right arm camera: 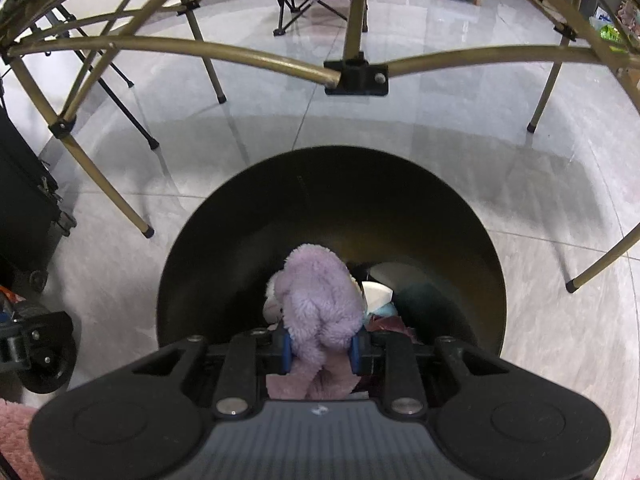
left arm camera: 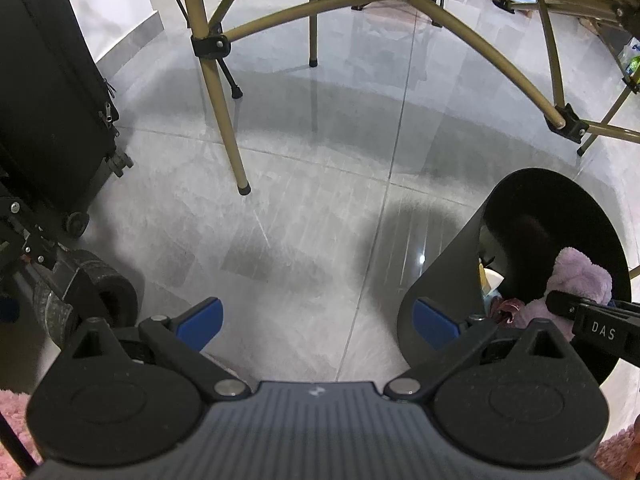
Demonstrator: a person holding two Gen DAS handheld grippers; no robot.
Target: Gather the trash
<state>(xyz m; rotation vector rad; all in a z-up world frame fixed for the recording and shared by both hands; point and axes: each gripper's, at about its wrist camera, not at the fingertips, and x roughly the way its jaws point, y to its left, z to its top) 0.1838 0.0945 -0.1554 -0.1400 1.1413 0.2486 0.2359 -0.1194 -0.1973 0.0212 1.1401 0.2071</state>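
A purple plush toy (right arm camera: 316, 300) hangs over the mouth of a black round bin (right arm camera: 332, 184), pinched between the blue pads of my right gripper (right arm camera: 319, 350), which is shut on it. Inside the bin lie white, light blue and dark red scraps (right arm camera: 380, 300). In the left wrist view the same bin (left arm camera: 440, 280) stands on the floor at the right, with the plush toy (left arm camera: 580, 276) and the right gripper's black finger (left arm camera: 592, 312) over its opening. My left gripper (left arm camera: 318, 322) is open and empty above bare grey tile, left of the bin.
Gold folding-table legs (left arm camera: 224, 120) and cross bars (right arm camera: 240, 54) arch over the floor behind the bin. A black suitcase on wheels (left arm camera: 48, 92) stands at the left, with a black wheeled frame (right arm camera: 44, 348) near it. Pink fluffy rug (left arm camera: 12, 404) lies at the lower corners.
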